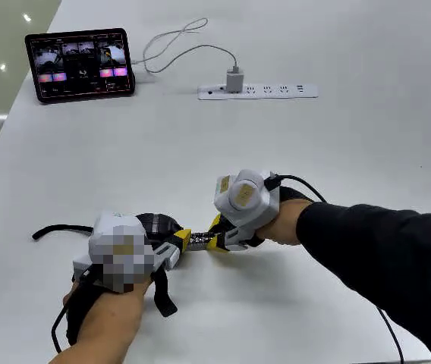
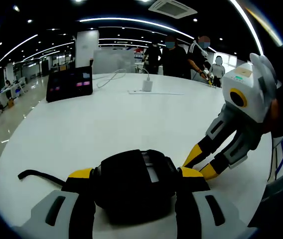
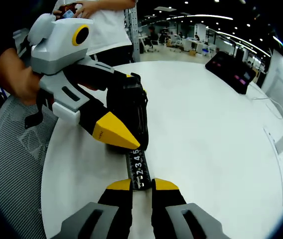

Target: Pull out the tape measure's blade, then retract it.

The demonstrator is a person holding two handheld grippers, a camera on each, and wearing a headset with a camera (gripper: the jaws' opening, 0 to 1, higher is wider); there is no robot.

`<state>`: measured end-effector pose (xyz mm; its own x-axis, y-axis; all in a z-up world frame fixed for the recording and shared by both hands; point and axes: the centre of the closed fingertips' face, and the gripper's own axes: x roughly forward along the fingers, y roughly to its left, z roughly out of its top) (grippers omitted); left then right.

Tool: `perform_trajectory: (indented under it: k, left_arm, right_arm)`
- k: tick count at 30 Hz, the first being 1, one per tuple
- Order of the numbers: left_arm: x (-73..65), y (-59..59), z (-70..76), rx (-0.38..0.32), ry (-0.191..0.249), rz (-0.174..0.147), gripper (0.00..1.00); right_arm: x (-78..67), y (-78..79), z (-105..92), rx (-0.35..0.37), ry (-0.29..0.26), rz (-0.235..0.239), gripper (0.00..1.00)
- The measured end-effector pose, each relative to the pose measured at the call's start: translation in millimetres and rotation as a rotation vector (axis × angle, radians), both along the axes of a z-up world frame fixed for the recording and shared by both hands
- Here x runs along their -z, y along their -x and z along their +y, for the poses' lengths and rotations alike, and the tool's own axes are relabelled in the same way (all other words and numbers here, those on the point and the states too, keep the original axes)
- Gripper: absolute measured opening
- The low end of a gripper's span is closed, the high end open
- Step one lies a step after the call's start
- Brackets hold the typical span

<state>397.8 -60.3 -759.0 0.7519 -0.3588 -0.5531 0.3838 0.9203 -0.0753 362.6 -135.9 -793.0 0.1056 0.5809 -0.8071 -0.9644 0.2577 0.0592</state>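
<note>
1. Your left gripper [image 2: 136, 173] is clenched on the black tape measure [image 2: 134, 185]. One yellow-tipped jaw presses each side of the case, which rests on the white table [image 1: 314, 144].
2. Your right gripper [image 3: 142, 185] is closed on the free end of the blade [image 3: 138, 167]. The blade's tip sits pinched between the two yellow fingertips [image 3: 166, 185].
3. A short length of blade is out of the case. It runs straight from the case mouth to the right gripper, and the numerals 2 to 5 can be read on it in the right gripper view.
4. In the head view the two grippers meet nose to nose near the table's front edge, with the tape measure under the left one and the blade bridging the small gap between them.
5. A black strap [image 2: 37, 175] lies on the table just beside the case, on its left in the left gripper view.
6. Well apart from the work, at the far side of the table, stand a lit tablet [image 1: 80, 63] and a white power strip [image 1: 276, 91]. A white charger [image 1: 234, 79] is plugged into the strip, and its cable [image 1: 177, 42] leads towards the tablet.
</note>
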Motion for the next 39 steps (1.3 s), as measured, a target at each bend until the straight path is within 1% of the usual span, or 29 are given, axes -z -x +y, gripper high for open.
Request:
perform_trajectory:
  k: [4, 9, 15, 39]
  left_arm:
    - [-0.2, -0.1, 0.1, 0.0, 0.003, 0.0, 0.6]
    - [-0.3, 0.4, 0.2, -0.001, 0.005, 0.001, 0.6]
    - [-0.4, -0.1, 0.2, -0.001, 0.008, 0.002, 0.6]
    - [-0.6, -0.4, 0.6, -0.004, 0.014, 0.01, 0.6]
  right_arm:
    - [0.3, 0.2, 1.2, -0.009, 0.005, -0.004, 0.1]
    - [-0.1, 0.3, 3.1, -0.028, -0.002, -0.011, 0.1]
    - [-0.1, -0.2, 7.6, -0.018, -0.014, 0.003, 0.1]
    - [1.2, 0.0, 24.6, -0.022, -0.03, 0.002, 0.1]
